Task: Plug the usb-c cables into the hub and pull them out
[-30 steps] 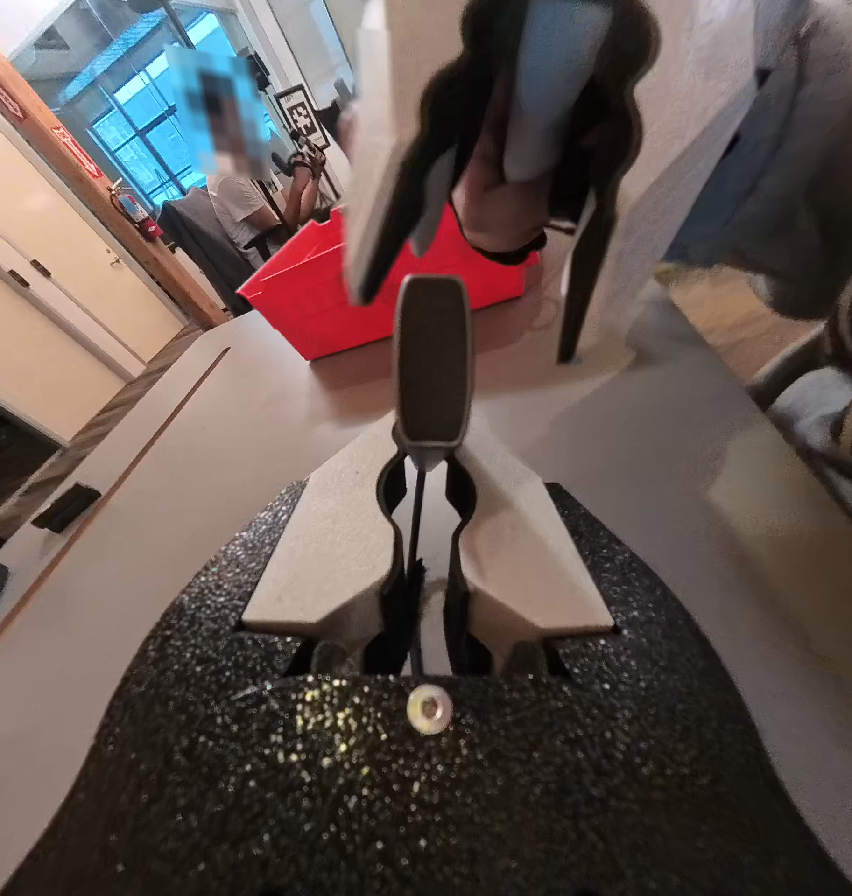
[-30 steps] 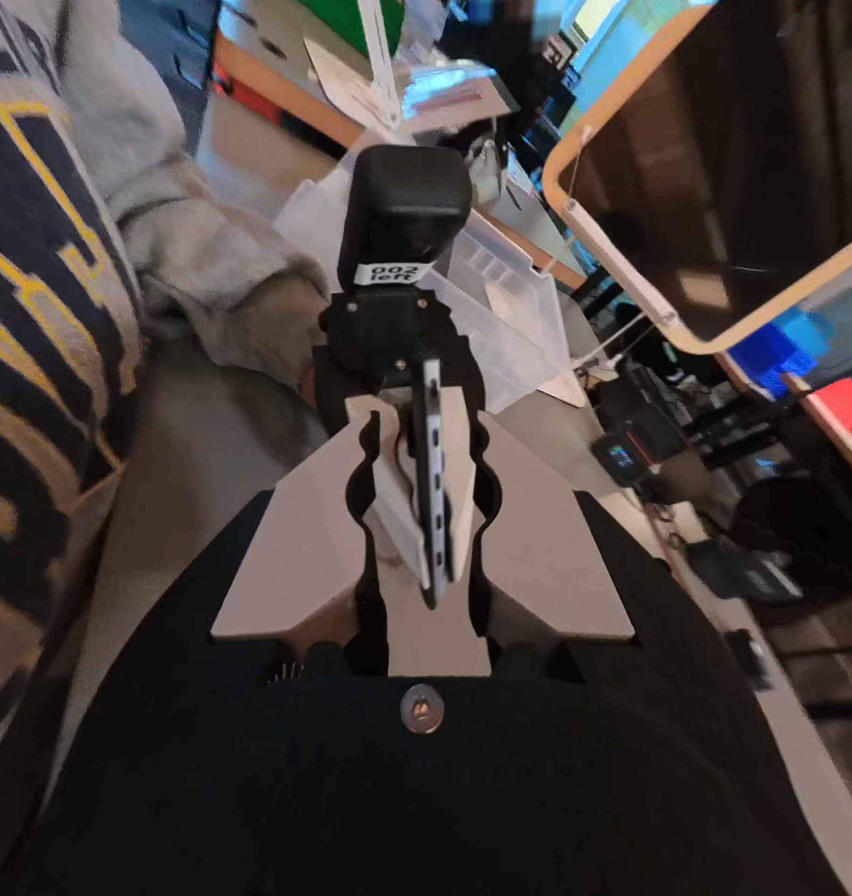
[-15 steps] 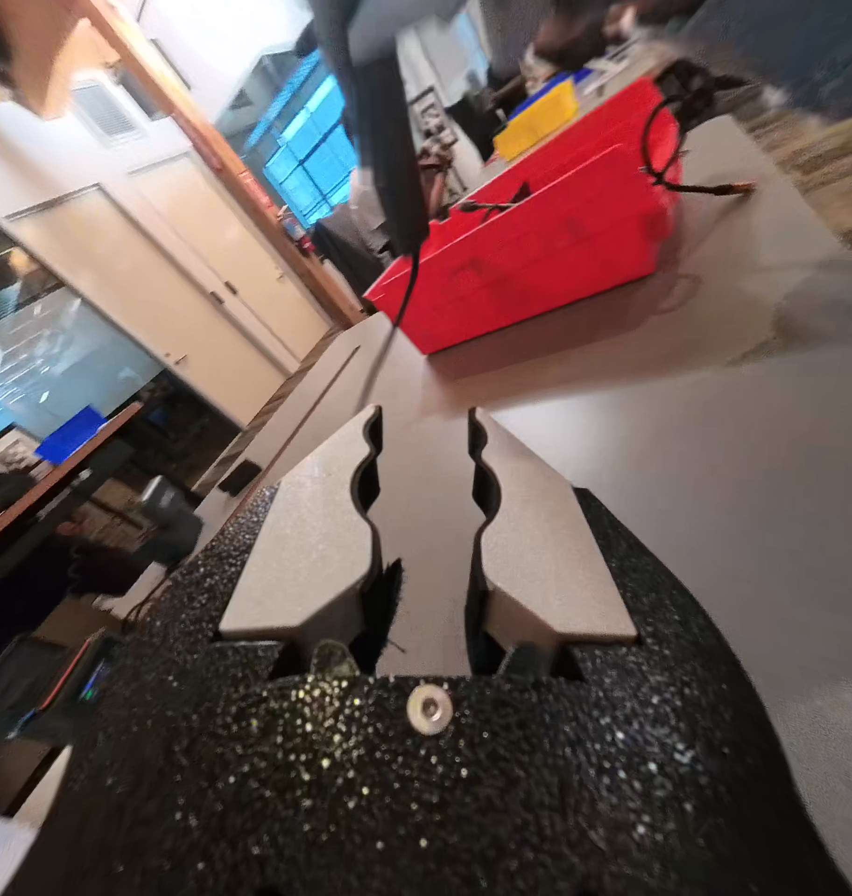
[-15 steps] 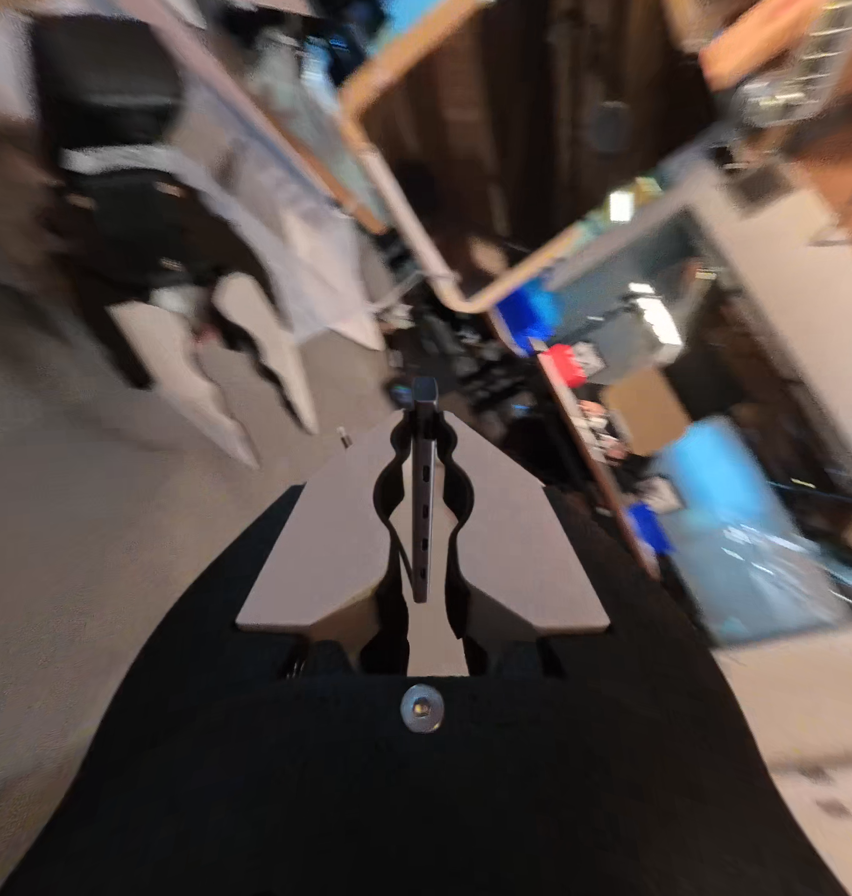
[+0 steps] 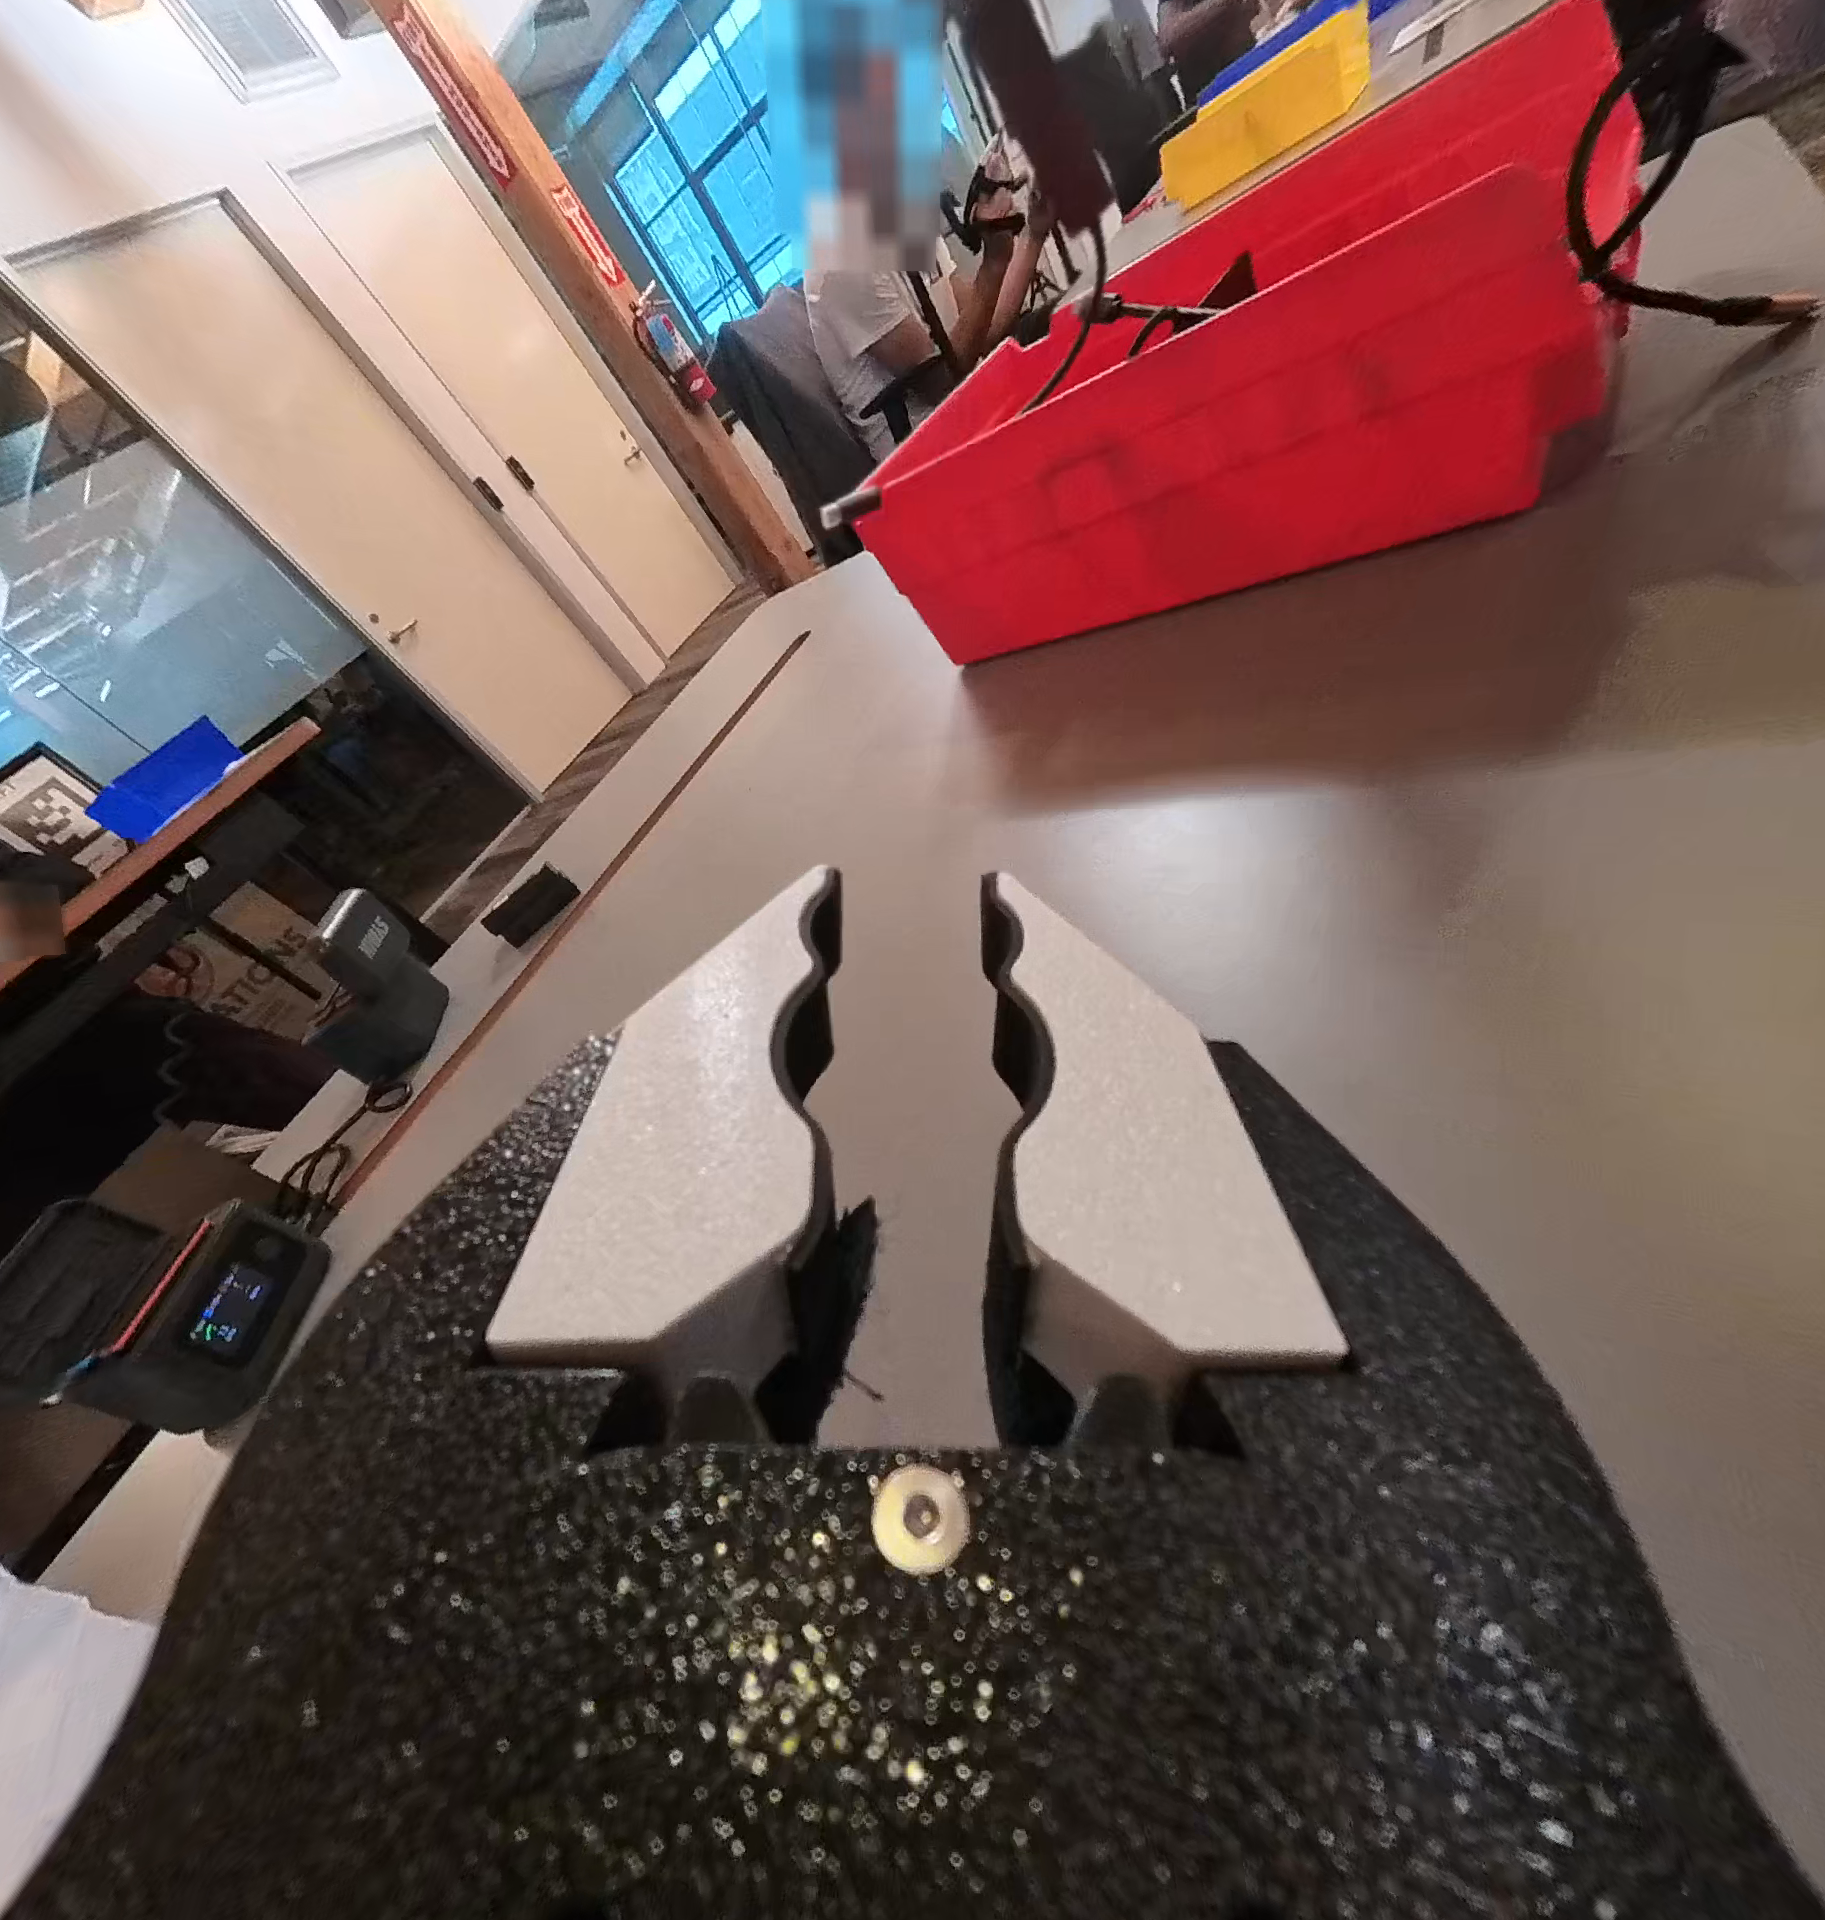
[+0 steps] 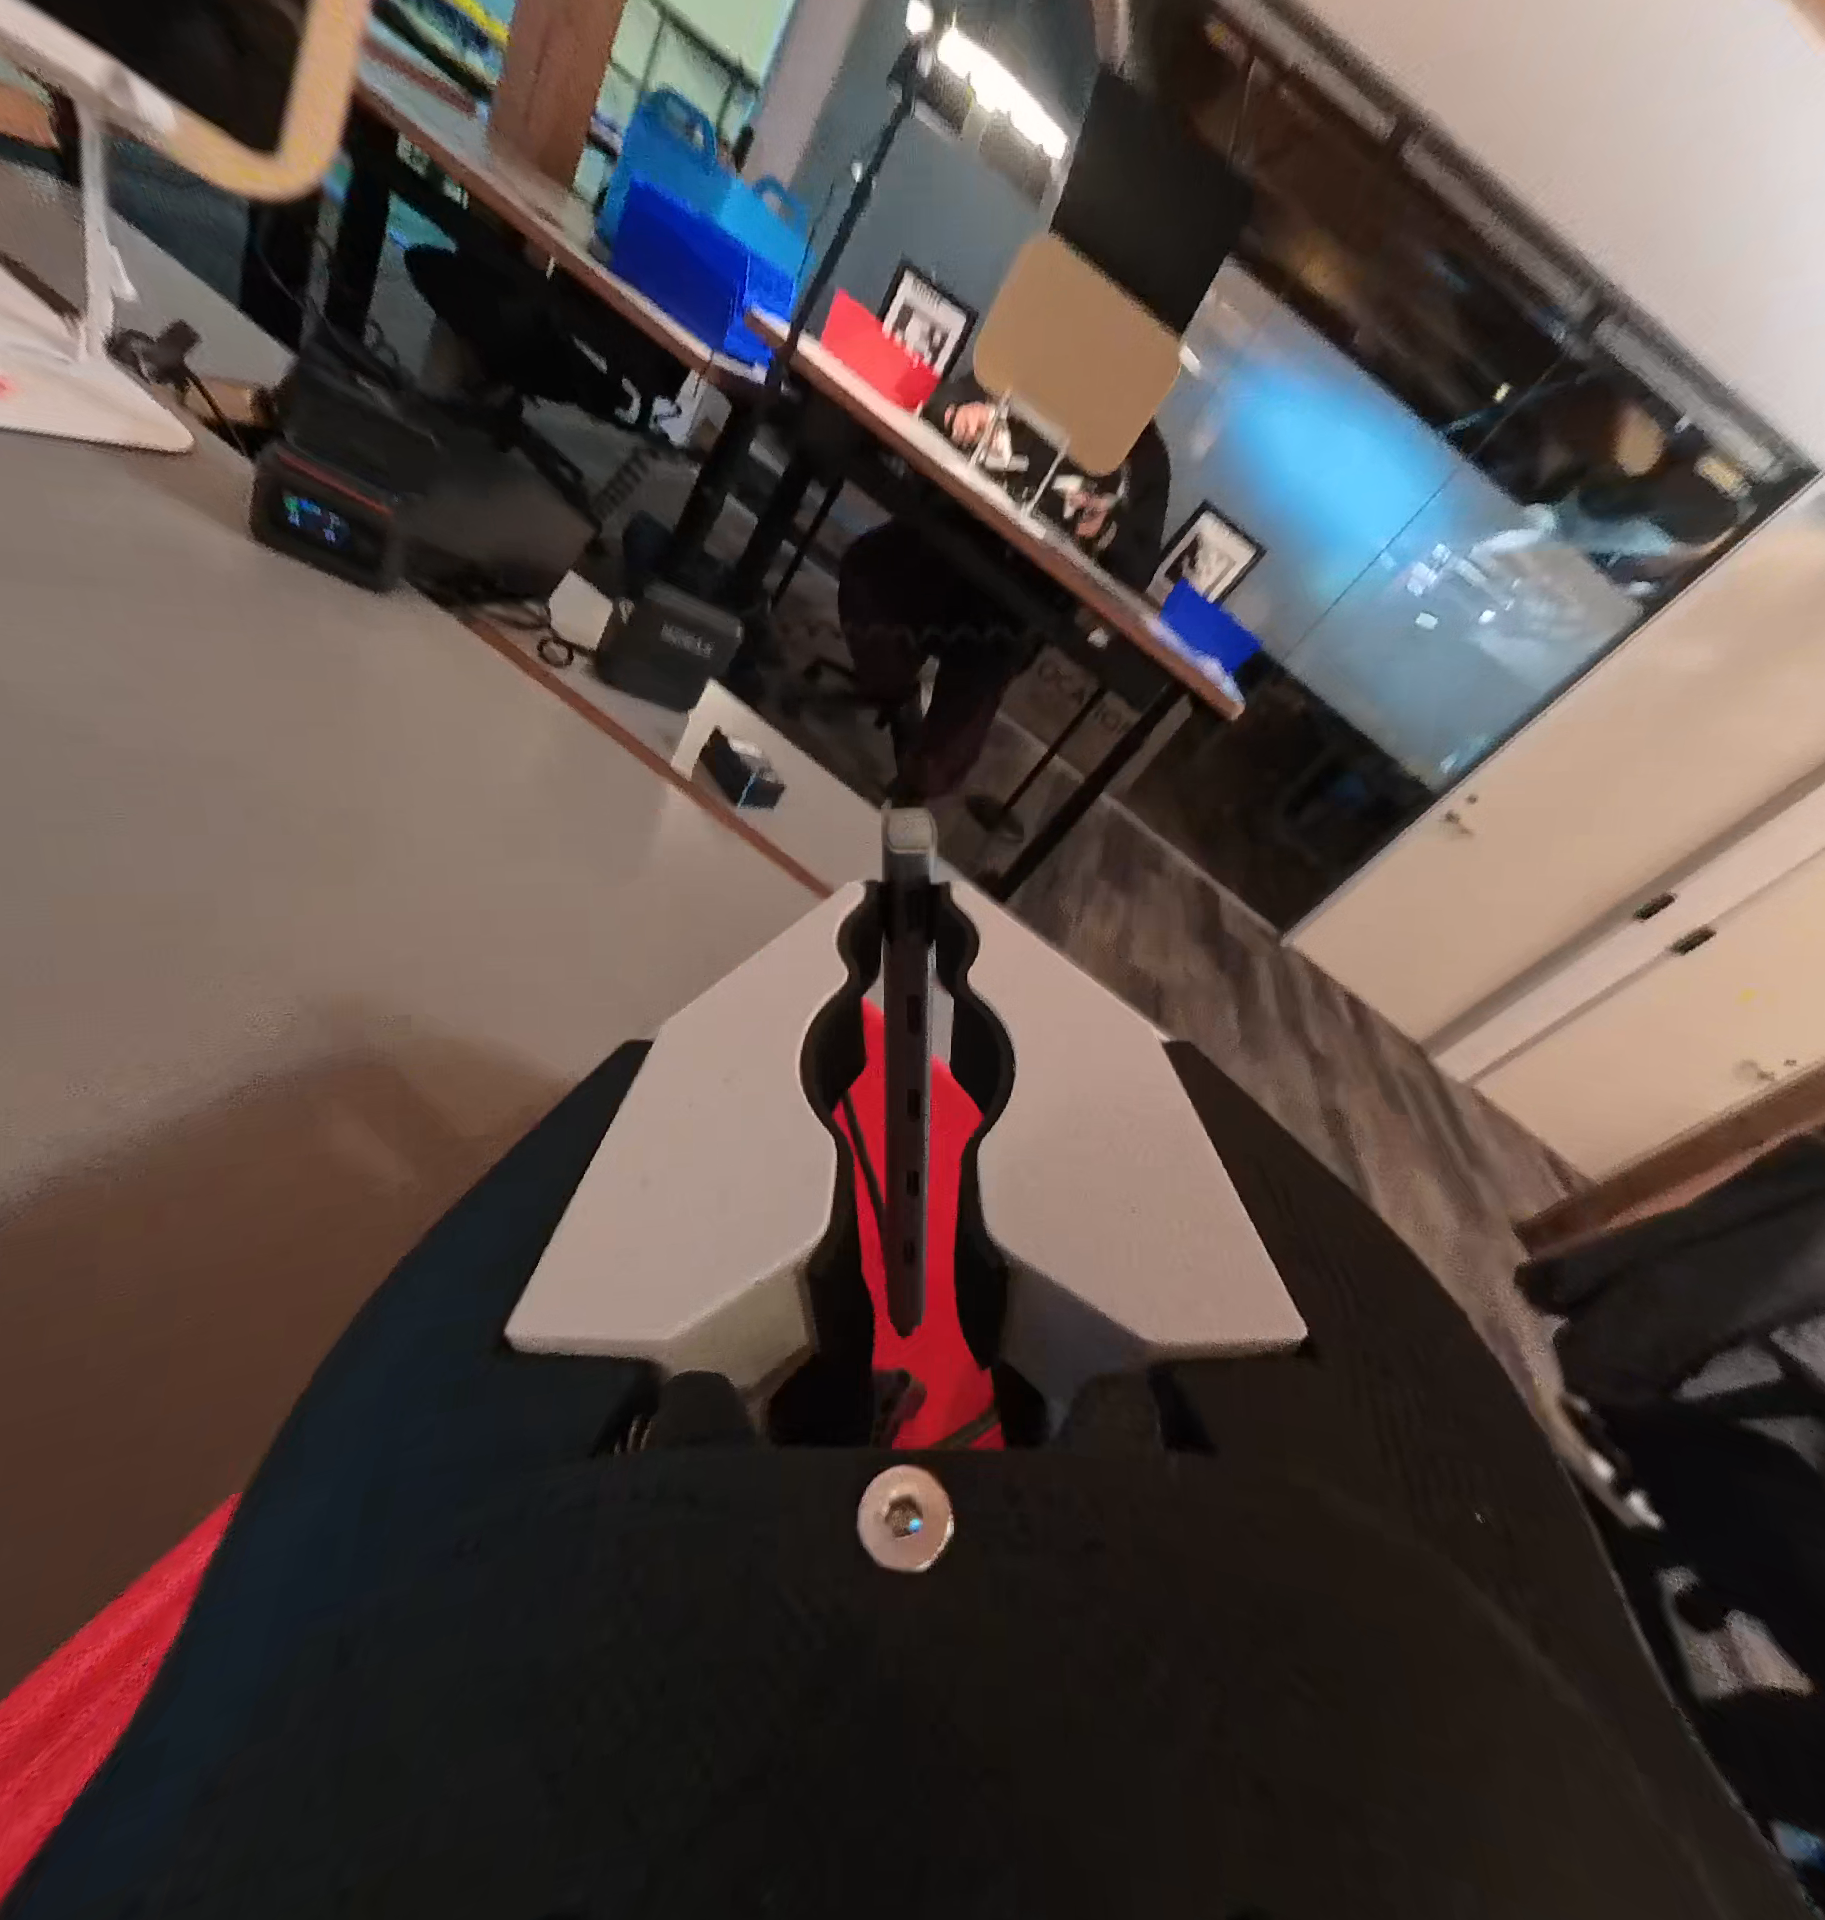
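My right gripper [image 6: 908, 904] is shut on the slim grey usb-c hub [image 6: 910, 1091]. The hub stands edge-on between the fingers, its row of ports facing the camera. Its thin black cable [image 6: 852, 1132] hangs down beside it. Below the fingers lies the red bin [image 6: 56, 1714]. My left gripper [image 5: 908, 894] is open and empty, low over the grey table [image 5: 1459, 935]. A black cable [image 5: 1594, 208] drapes over the red bin's [image 5: 1251, 436] far corner. Its copper-coloured plug [image 5: 1765, 308] rests on the table. A dark blurred object [image 5: 1043, 114] hangs above the bin.
A yellow bin [image 5: 1272, 94] stands behind the red one. The table's left edge [image 5: 534, 997] drops to a lower bench with a power unit [image 5: 233, 1299] and a grey box [image 5: 378, 987]. A person [image 5: 866, 332] sits at the far end. A white lamp base [image 6: 66, 405] stands at far left.
One second ago my left gripper held the hub facing the right gripper. The right gripper took it and swung away over the red bin. The left gripper opened and lowered toward the table.
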{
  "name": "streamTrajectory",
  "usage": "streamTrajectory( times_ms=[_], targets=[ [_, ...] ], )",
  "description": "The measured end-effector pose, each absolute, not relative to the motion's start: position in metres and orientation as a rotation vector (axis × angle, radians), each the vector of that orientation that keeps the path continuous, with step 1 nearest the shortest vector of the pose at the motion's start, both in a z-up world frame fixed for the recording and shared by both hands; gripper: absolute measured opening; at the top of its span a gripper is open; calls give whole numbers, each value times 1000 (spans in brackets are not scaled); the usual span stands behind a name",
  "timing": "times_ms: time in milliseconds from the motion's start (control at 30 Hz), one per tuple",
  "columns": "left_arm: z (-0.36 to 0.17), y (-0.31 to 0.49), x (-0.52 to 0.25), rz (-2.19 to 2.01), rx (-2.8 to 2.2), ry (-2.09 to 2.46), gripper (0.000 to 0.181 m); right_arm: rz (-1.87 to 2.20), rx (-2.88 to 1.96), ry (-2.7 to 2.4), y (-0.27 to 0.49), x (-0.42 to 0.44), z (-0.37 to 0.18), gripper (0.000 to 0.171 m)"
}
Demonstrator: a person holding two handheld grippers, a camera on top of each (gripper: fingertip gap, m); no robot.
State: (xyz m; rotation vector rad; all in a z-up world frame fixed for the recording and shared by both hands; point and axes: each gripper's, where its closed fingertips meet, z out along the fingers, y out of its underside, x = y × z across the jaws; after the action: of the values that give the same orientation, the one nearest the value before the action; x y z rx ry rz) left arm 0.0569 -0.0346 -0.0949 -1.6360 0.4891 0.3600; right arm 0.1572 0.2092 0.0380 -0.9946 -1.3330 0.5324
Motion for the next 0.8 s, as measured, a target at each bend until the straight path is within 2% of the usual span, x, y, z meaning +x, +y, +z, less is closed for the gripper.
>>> streamTrajectory(
  times_ms=[133,233,467,500,600,700,800],
  targets=[
    [-97,-34,53,340,-1657,462,22,520,-1140,-1392,232,148,-1,9],
    [-98,-35,51,332,-1666,454,20,358,-1360,-1342,267,152,-30,9],
    [-102,-34,50,335,-1689,461,17,360,-1523,-1414,264,138,-44,11],
    [-102,-34,49,338,-1690,461,17,358,-1546,-1458,259,137,-49,17],
    [-102,-35,47,346,-1693,458,18,290,-1518,-1485,249,144,-42,64],
    [-101,-36,43,362,-1697,447,18,153,-1418,-1336,250,176,-8,75],
    [-100,-37,40,360,-1698,431,21,16,-1409,-1140,259,234,14,75]
  ],
)
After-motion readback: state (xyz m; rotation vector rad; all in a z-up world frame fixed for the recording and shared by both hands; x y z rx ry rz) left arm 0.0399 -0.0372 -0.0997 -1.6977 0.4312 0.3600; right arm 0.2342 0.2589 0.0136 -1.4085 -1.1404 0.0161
